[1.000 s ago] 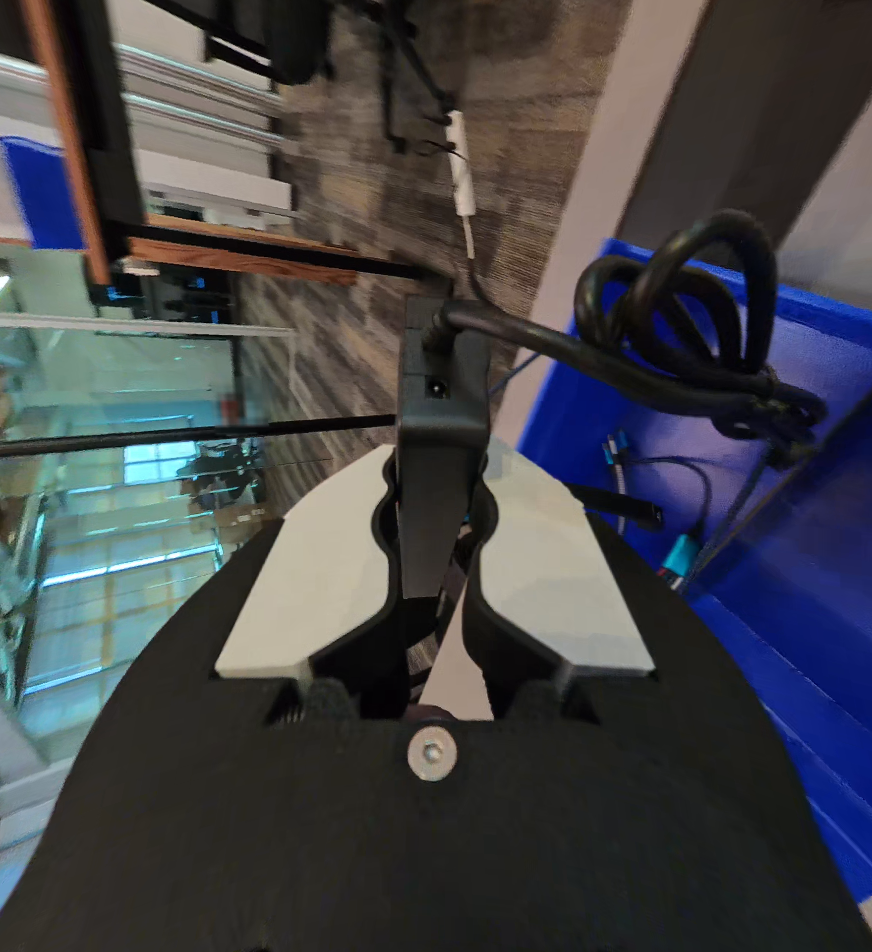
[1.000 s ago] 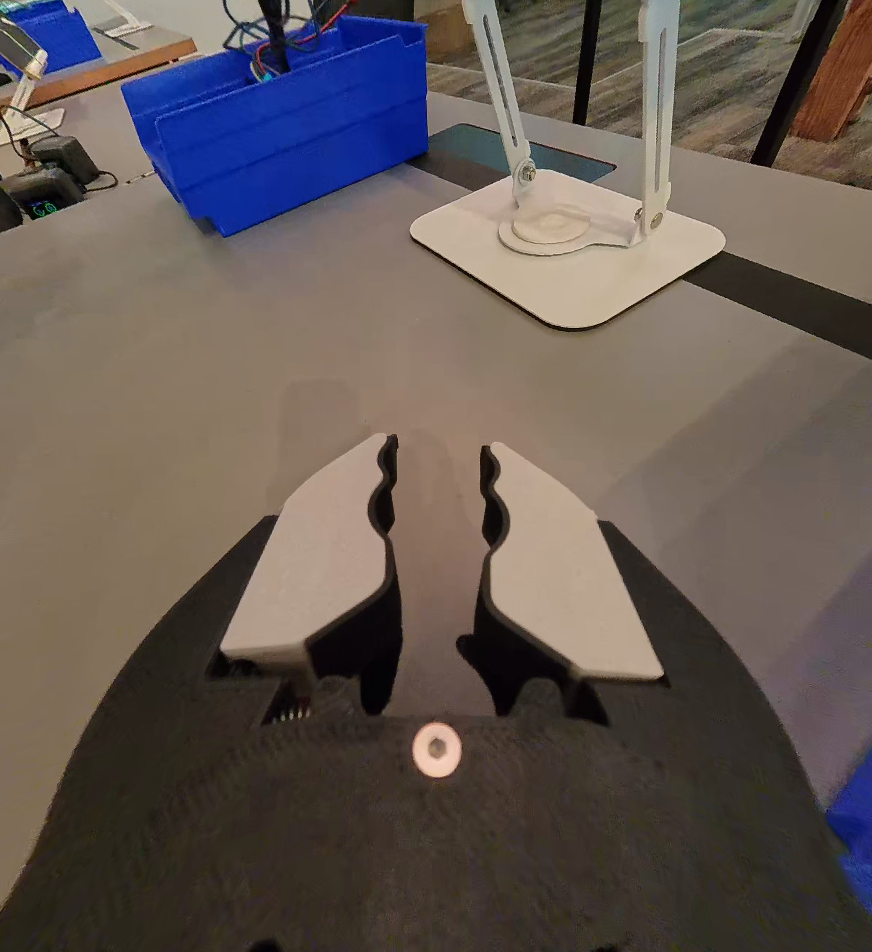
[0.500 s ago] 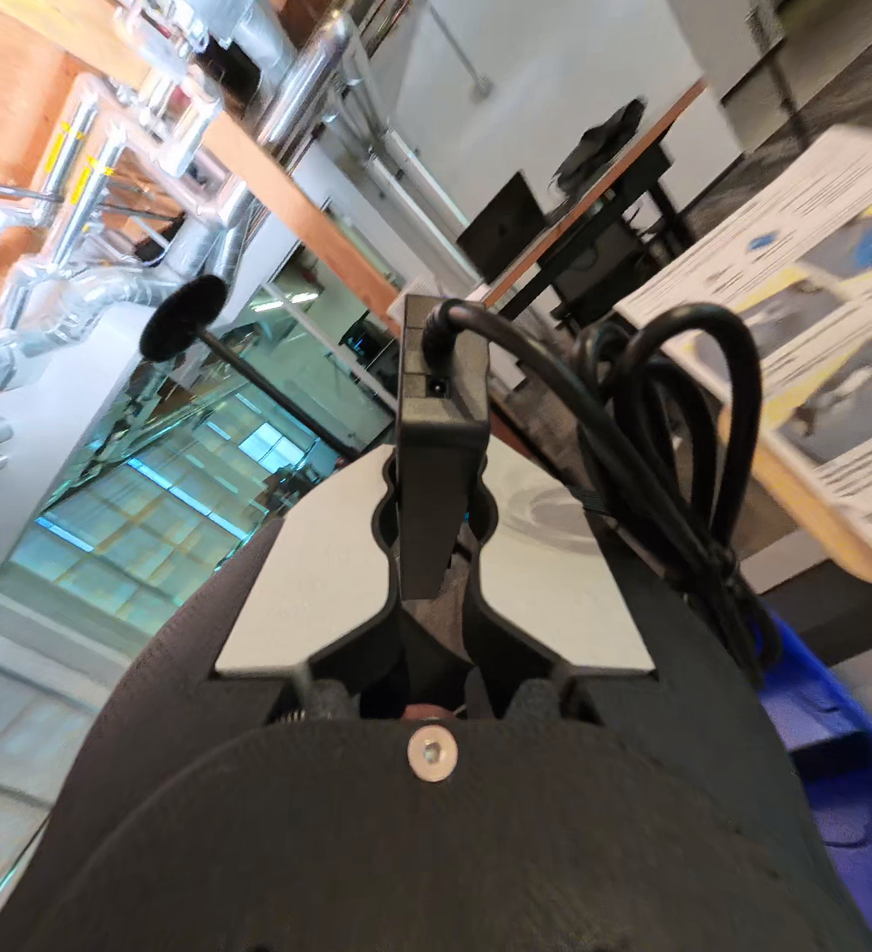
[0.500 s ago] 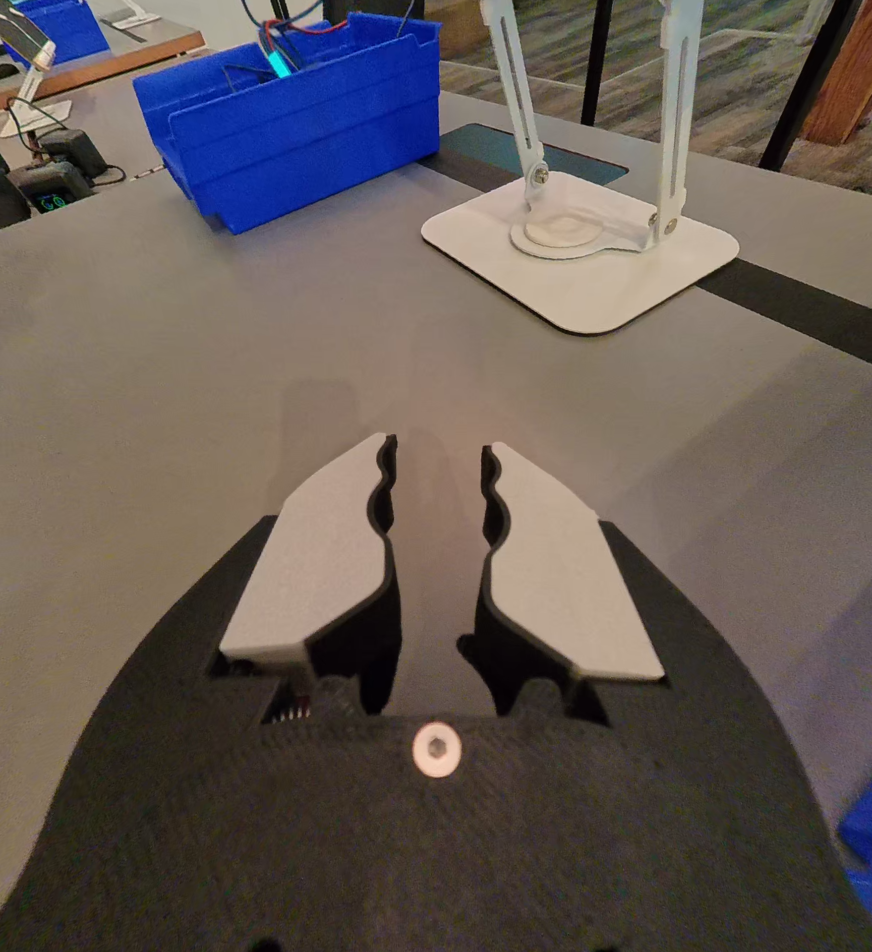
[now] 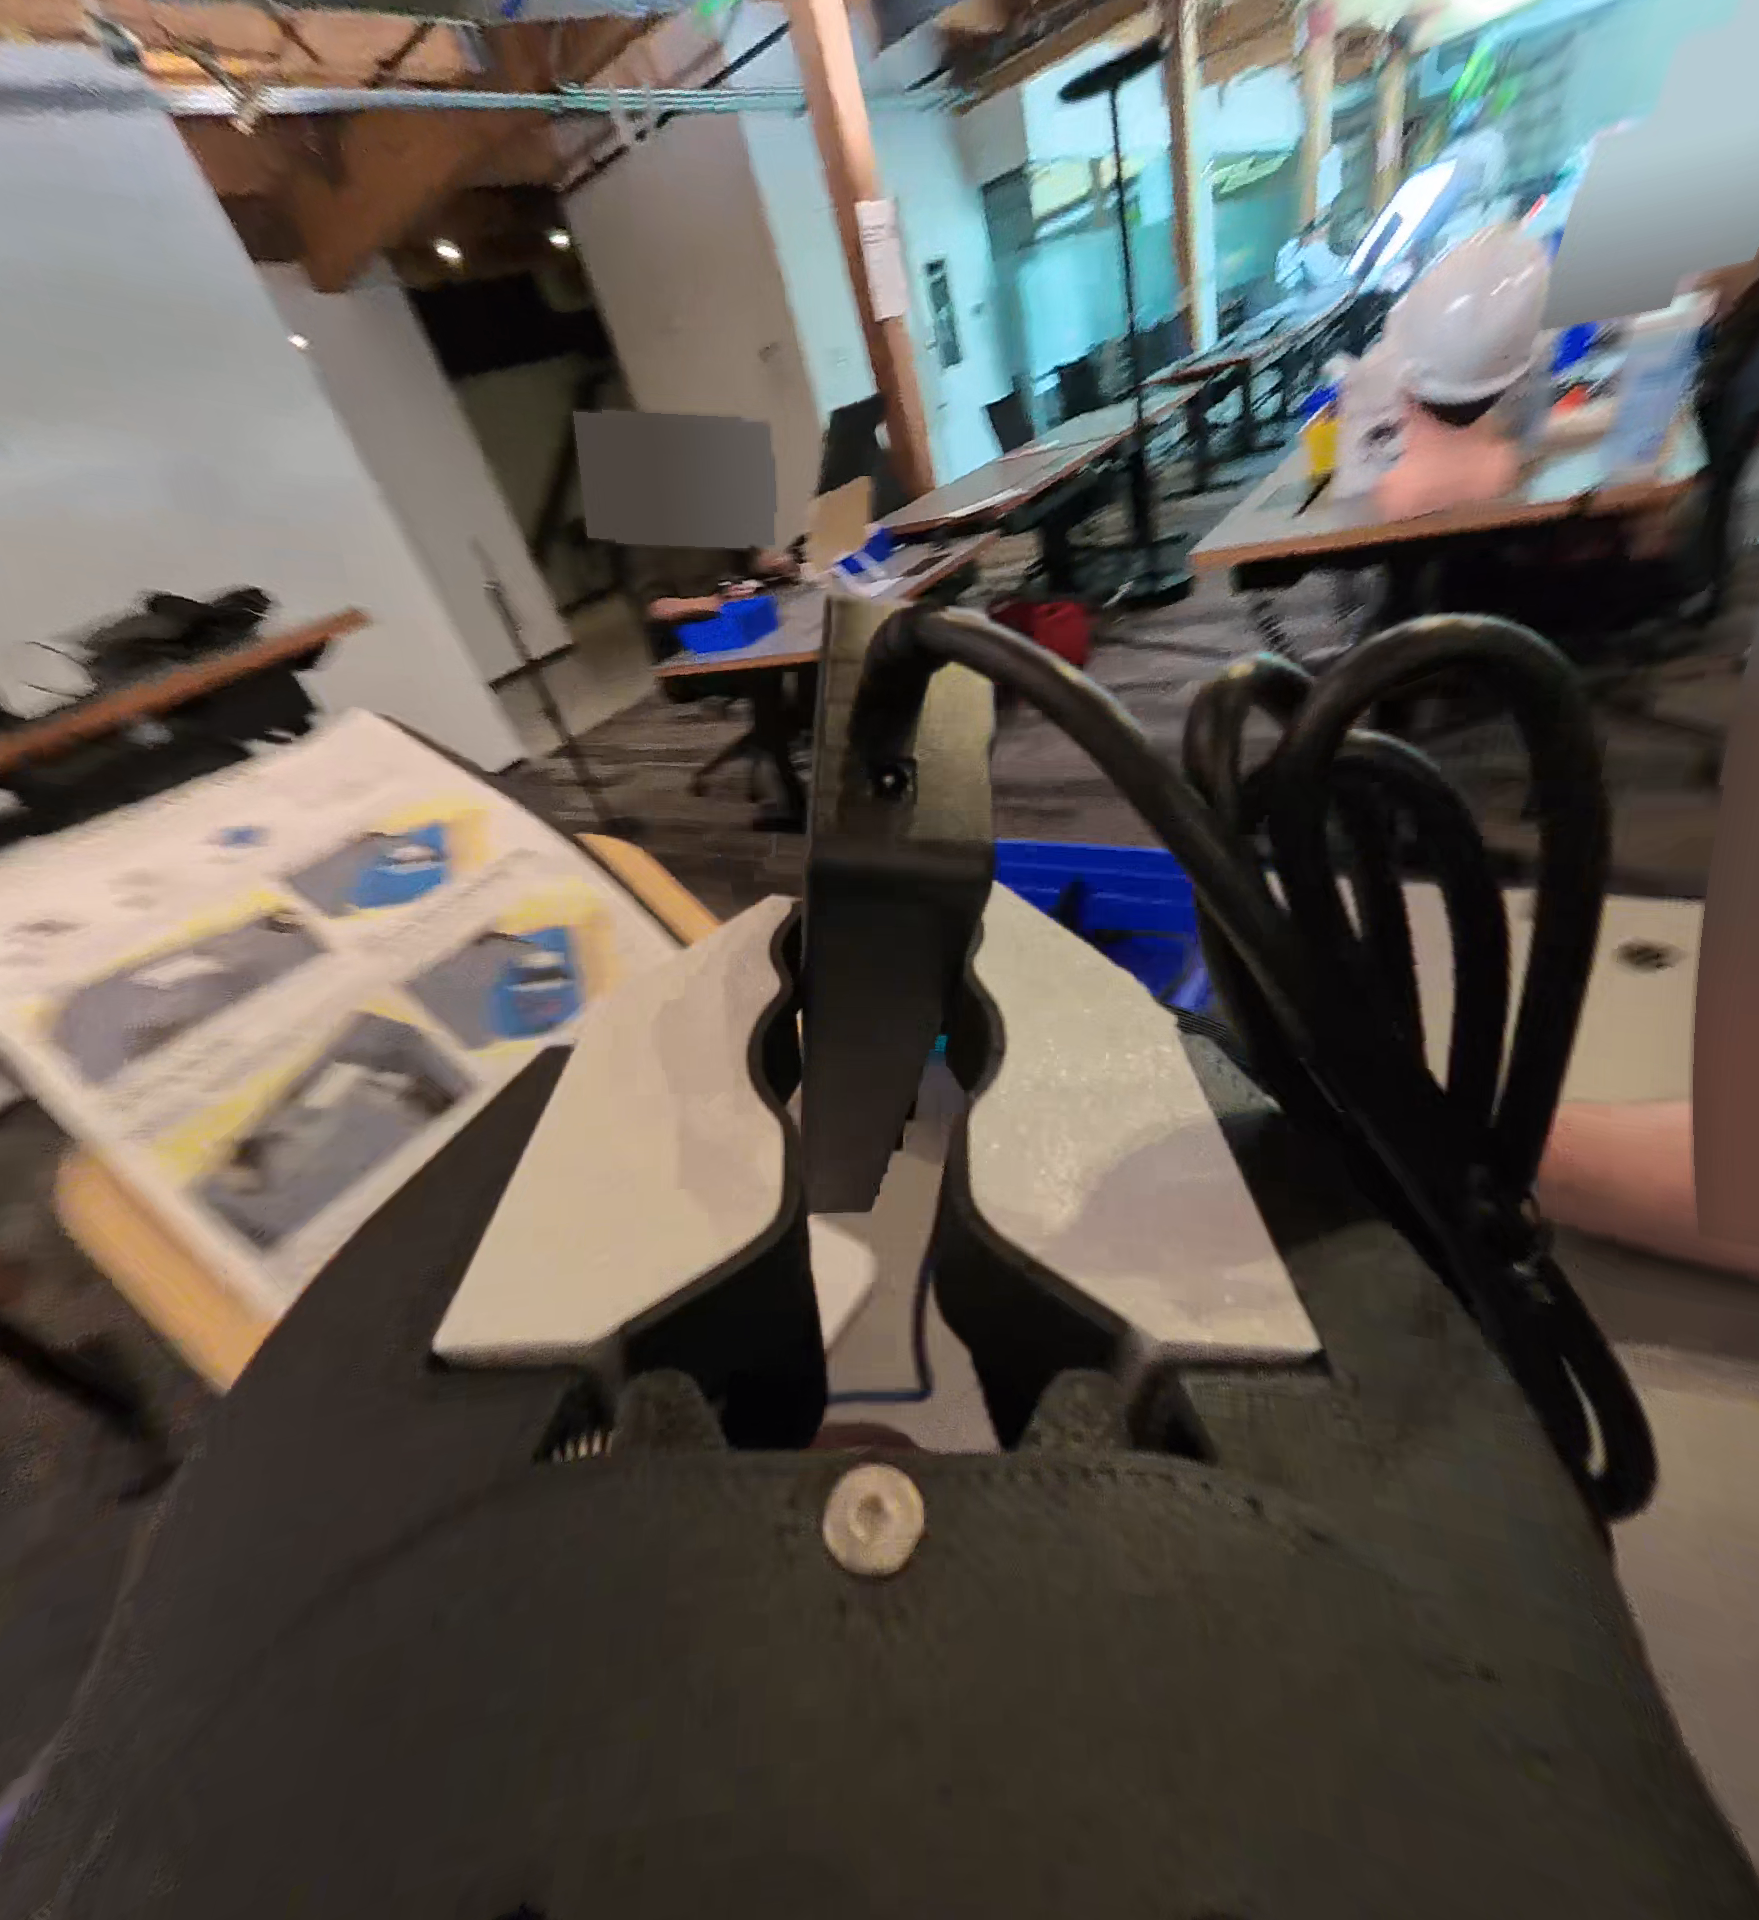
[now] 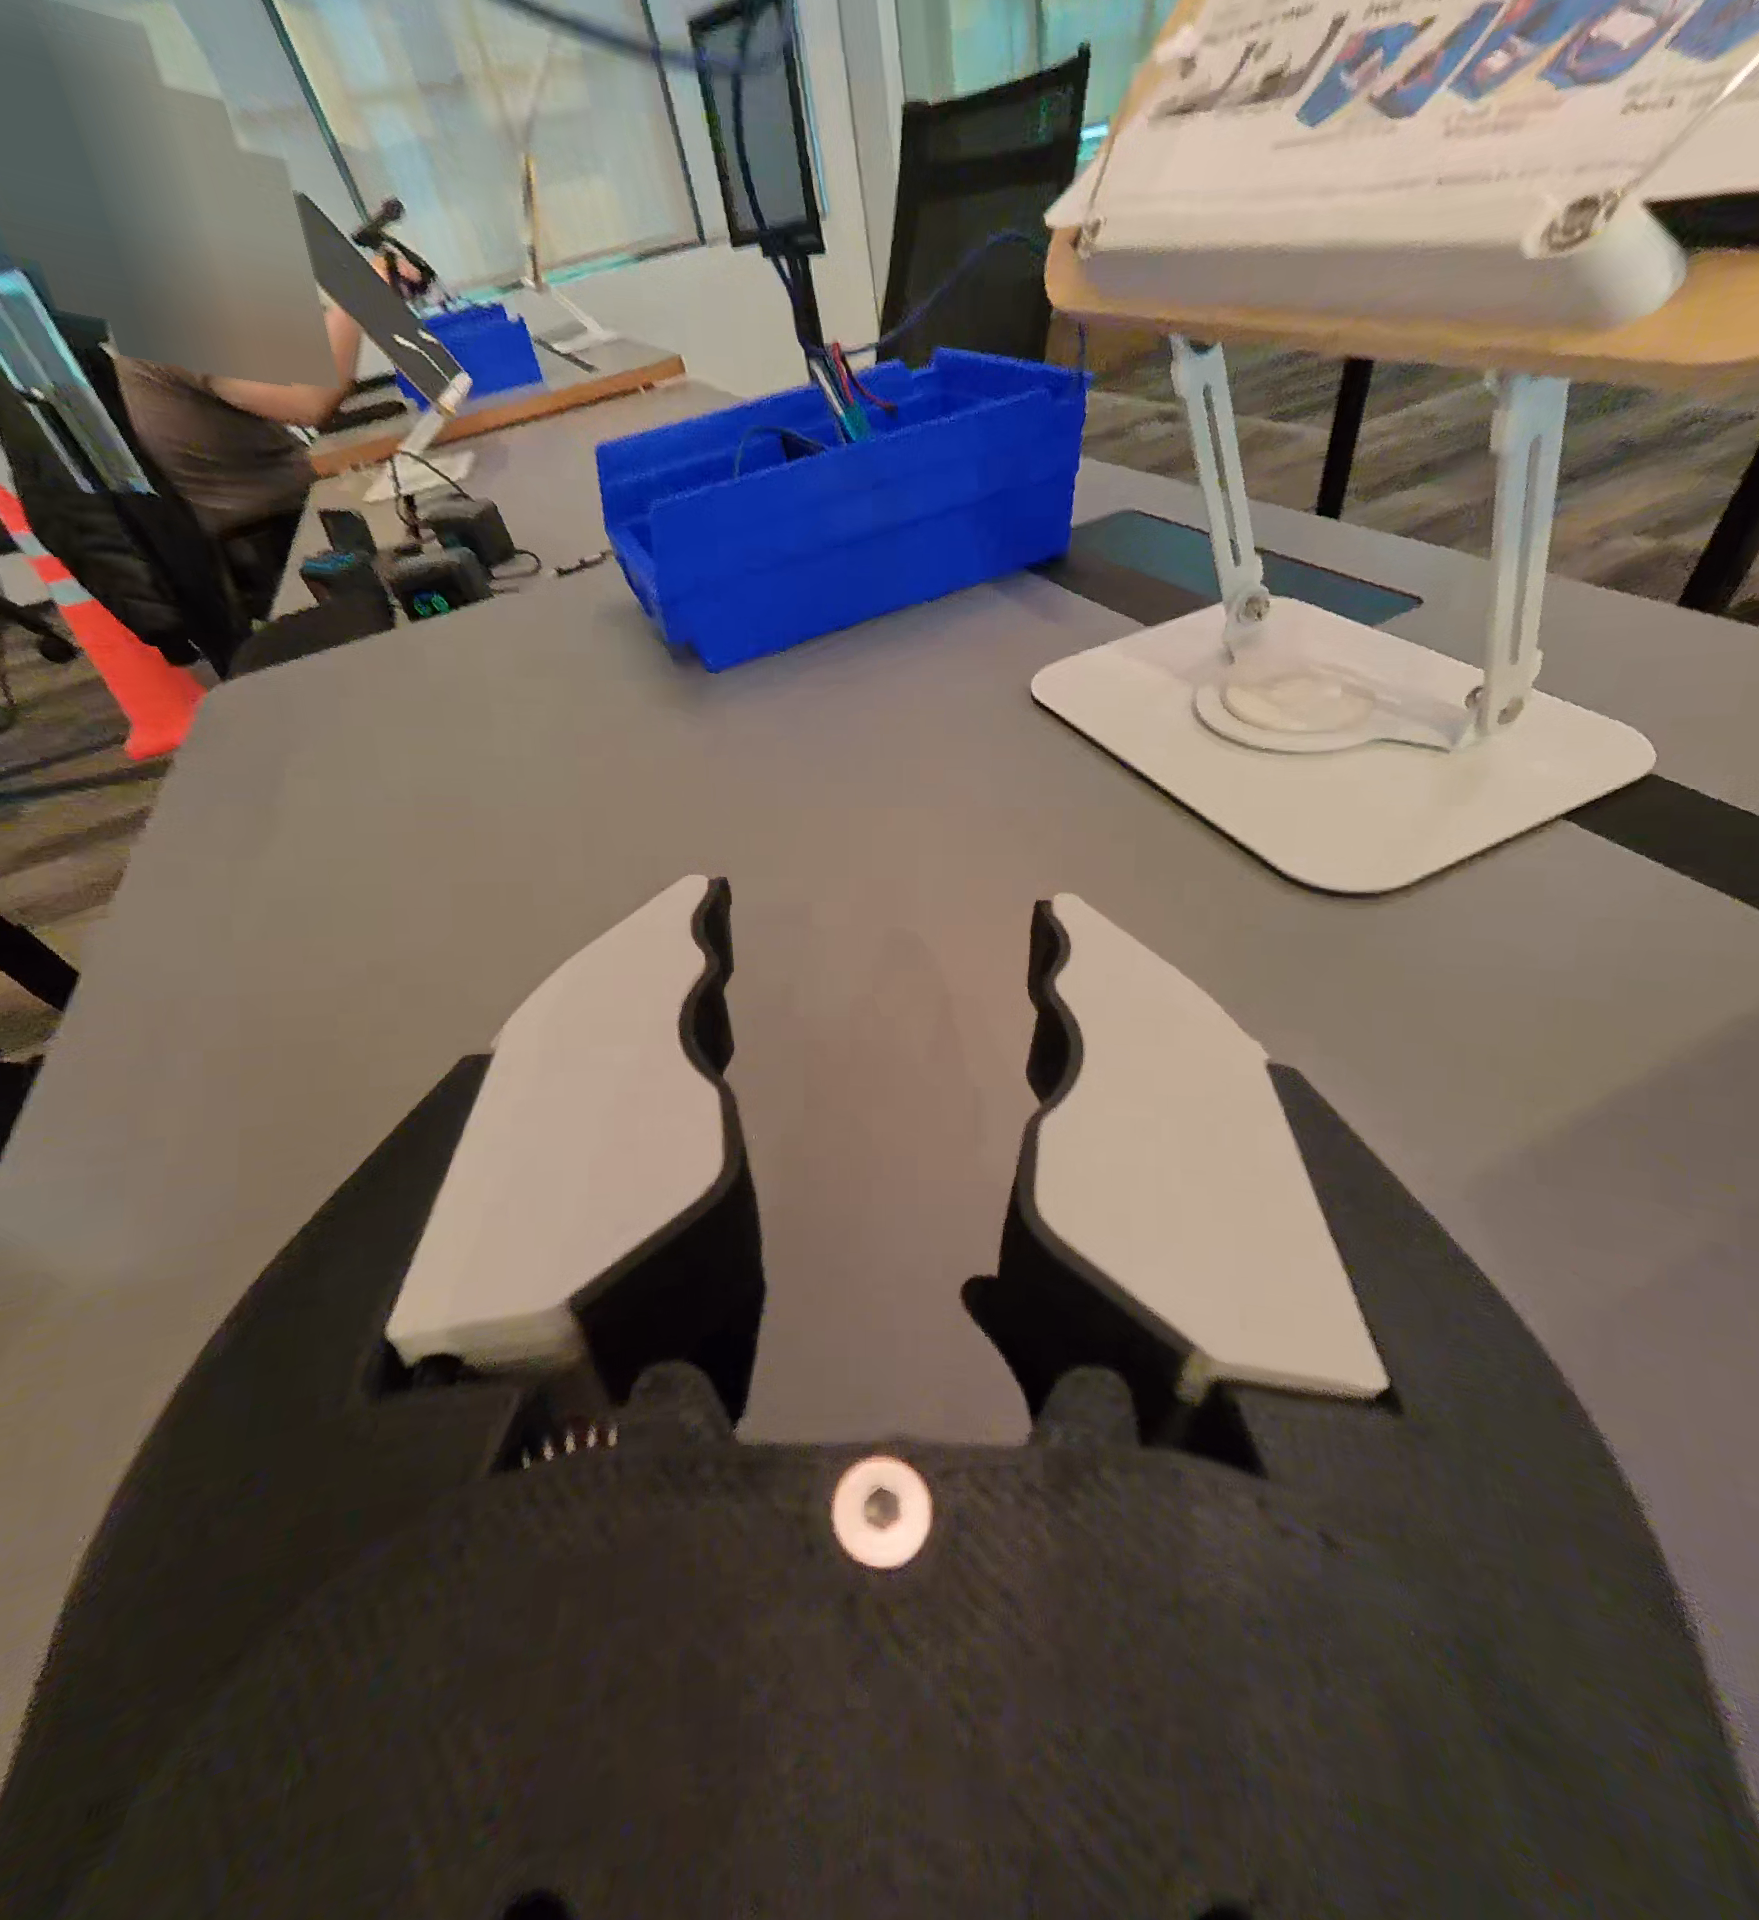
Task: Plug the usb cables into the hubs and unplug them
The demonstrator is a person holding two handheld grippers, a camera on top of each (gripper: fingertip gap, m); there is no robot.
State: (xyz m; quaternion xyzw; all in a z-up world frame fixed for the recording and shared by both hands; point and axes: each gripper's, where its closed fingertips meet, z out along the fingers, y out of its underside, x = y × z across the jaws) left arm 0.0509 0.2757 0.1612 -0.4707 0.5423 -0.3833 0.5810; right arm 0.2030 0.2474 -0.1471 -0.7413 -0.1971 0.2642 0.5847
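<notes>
My left fingers (image 5: 797,997) clamped the black hub (image 5: 890,935) upright, its long axis along them, while my right fingers (image 6: 636,1049) stood wide and bare, well short of the blue bin (image 6: 854,540) of cables.

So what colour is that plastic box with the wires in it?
Bright blue plastic bin on the grey table; right wrist view shows it best.

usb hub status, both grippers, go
Left gripper clamped on black hub, its bundled black cable hanging alongside. Right gripper open, empty, above bare grey table. Blue bin of cables ahead, nothing in between.
</notes>
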